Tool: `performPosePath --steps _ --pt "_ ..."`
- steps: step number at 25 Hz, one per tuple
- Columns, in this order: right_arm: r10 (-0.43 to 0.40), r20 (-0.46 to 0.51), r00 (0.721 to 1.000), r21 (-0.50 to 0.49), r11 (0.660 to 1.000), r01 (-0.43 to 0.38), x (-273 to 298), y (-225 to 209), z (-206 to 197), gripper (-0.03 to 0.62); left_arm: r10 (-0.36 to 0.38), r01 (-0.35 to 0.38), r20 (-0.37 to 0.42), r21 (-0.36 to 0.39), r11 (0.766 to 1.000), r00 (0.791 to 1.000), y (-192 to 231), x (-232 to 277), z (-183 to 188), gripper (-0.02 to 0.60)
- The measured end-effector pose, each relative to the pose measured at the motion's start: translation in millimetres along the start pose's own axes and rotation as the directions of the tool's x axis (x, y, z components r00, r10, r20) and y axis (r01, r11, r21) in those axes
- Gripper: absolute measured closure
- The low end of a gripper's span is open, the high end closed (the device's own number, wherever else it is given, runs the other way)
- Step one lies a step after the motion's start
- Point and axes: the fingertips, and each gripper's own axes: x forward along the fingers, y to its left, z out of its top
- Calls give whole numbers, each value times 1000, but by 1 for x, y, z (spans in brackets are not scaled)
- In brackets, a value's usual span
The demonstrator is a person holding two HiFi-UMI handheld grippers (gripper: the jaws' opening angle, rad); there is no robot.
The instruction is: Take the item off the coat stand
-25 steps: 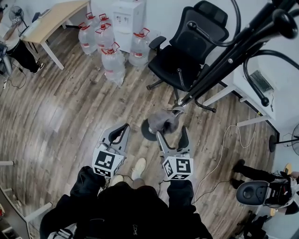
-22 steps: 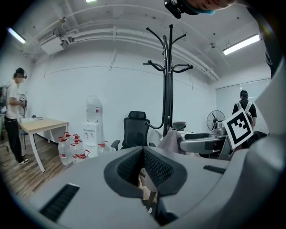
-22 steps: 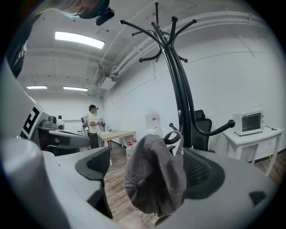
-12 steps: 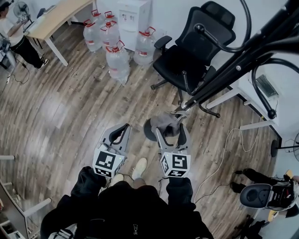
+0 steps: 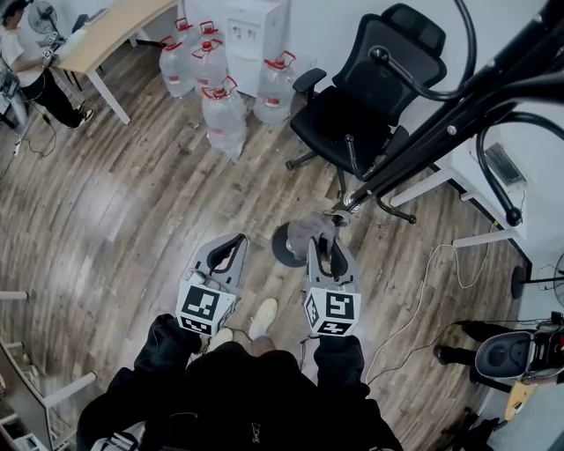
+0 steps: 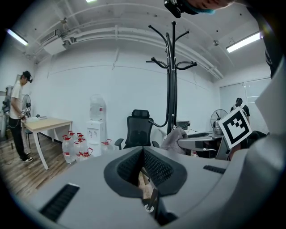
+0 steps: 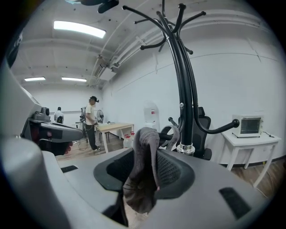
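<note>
Two grippers: I have both in the head view, held side by side above the wooden floor (image 5: 132,203), with the coat stand just ahead of the right one.
Right gripper (image 5: 322,248): its jaws have just been closing and now stand narrow, pinched on the grey cloth (image 5: 308,231).
Right gripper view: the cloth (image 7: 144,172) fills the gap between the ribbed pads (image 7: 172,172) of the right gripper (image 7: 145,179) and droops below them in a bunched fold.
Grey cloth, place: low on the coat stand (image 5: 441,123), beside the pole's silver collar (image 7: 185,148); a strip of it loops over a short low hook (image 7: 173,134), so it is not yet off.
Coat stand: black pole (image 7: 185,89) with curved arms at the top; its round dark base (image 5: 282,248) sits on the floor just left of the cloth.
Left gripper (image 5: 227,250): jaws brought together, nothing between them; it is apart from the stand and touches nothing.
Left gripper view: the left gripper (image 6: 144,165) shows its pads meeting in a ridge, with the stand (image 6: 171,80) off to the right.
Behind the stand: a black office chair (image 5: 361,97), water bottles (image 5: 225,106) and a white dispenser (image 5: 251,26).
Far left: a person (image 5: 26,62) stands at a wooden desk (image 5: 106,35).
</note>
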Motion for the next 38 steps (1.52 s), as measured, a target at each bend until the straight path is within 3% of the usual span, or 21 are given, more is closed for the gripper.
performPosePath --steps 5,13,26,38 --pt "-23 0 1000 -6 1000 23 -2 -1 0 506 2 -2 0 0 1000 1000 1 -3 -1 558" --pt "-45 2 999 -11 999 45 -5 -6 0 554 -1 1 1 7 1000 1000 -2 -4 0 558" --pt "-48 32 998 -23 999 49 -21 2 16 562 -3 2 26 22 1000 1000 -5 -21 9 558" --pt "-62 115 991 -41 997 67 -68 23 54 562 -12 8 96 46 999 995 -17 -66 34 558"
